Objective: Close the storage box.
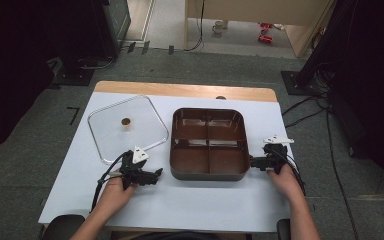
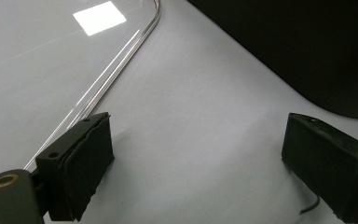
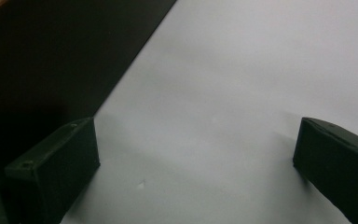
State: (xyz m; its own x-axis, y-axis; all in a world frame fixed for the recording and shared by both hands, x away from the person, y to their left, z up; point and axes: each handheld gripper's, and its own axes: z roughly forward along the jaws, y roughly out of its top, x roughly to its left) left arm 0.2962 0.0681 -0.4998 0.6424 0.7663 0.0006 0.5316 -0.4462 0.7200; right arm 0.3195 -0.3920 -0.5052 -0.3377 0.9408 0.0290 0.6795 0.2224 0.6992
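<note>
Nearest us, our left fingers (image 2: 81, 163) stood wide apart over bare white table (image 2: 191, 130), holding nothing; the rim of the glass lid (image 2: 116, 60) ran just outside one pad, and the dark pan wall (image 2: 307, 56) lay ahead. Our right fingers (image 3: 56, 168) were likewise spread and empty, one pad just beside the pan's (image 1: 208, 143) outer wall.

We judged the risks thus: closing the left gripper (image 1: 152, 175) carelessly could nudge the lid's thin edge and send it sliding on the smooth table; a one-sided pinch by the right gripper (image 1: 256, 161) could tip or skid the pan.

We counted one lid with one knob (image 1: 126, 121), one four-compartment pan, two grippers.
</note>
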